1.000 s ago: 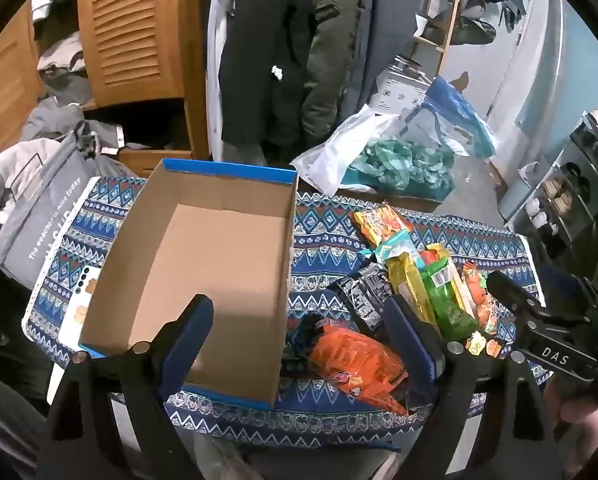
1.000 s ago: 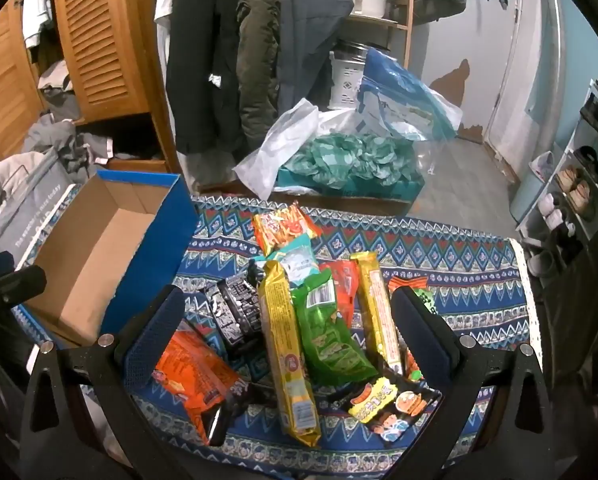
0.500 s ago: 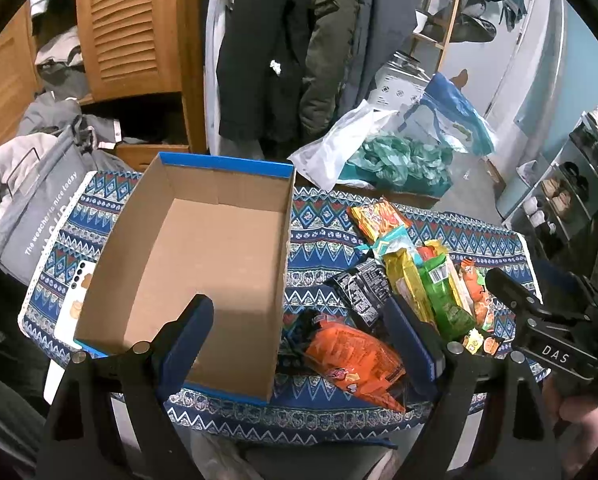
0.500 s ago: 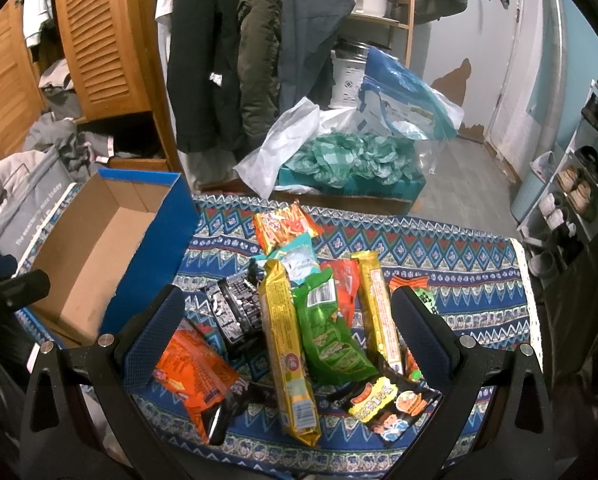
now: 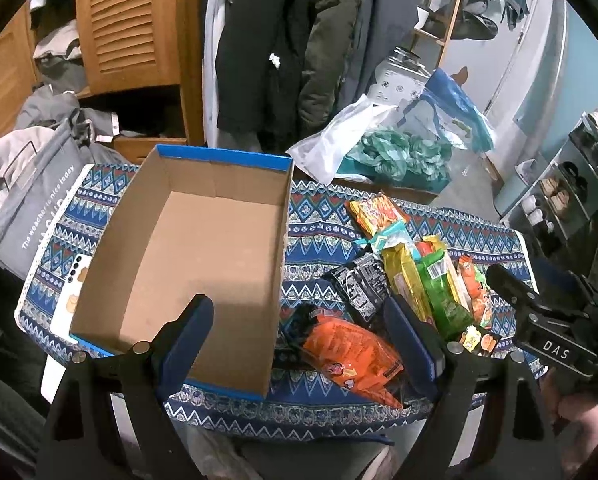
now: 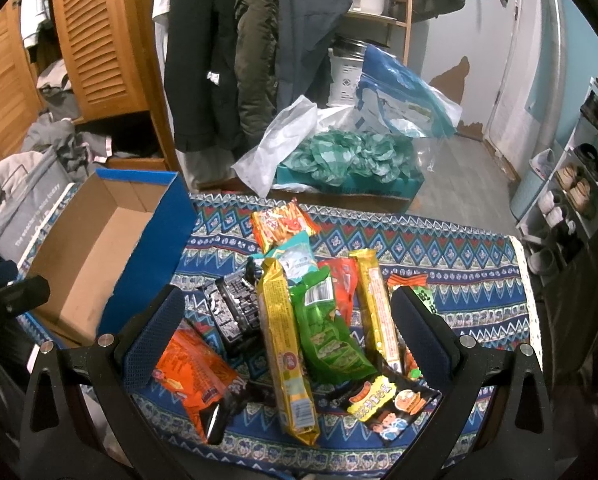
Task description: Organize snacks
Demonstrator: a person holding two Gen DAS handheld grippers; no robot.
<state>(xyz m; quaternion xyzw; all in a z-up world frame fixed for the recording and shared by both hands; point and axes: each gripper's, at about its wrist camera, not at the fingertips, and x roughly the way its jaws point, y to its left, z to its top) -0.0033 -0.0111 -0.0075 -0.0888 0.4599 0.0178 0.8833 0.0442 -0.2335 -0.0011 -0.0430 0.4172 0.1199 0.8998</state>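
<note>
An empty blue cardboard box (image 5: 203, 248) (image 6: 99, 248) stands on the left of the patterned tablecloth (image 5: 315, 220). To its right lies a pile of snack packets: an orange packet (image 5: 351, 354) (image 6: 195, 372), a black packet (image 6: 235, 308), a long yellow packet (image 6: 285, 340), a green packet (image 6: 327, 332) and several more. My left gripper (image 5: 299, 324) hovers open over the box's near right corner and the orange packet. Above the middle of the pile, my right gripper (image 6: 287, 316) is open too. Neither holds anything.
A white phone (image 5: 73, 304) lies on the cloth left of the box. Behind the table are hanging coats (image 6: 235, 48), a wooden louvred cabinet (image 5: 127, 20), a teal box with plastic bags (image 6: 351, 160) and a shoe rack (image 6: 579, 184) at right. A grey bag (image 5: 31, 200) sits at left.
The left wrist view has shifted slightly, with the box and snacks sitting a little lower in the frame. The right gripper has hardly moved. Nothing was grasped.
</note>
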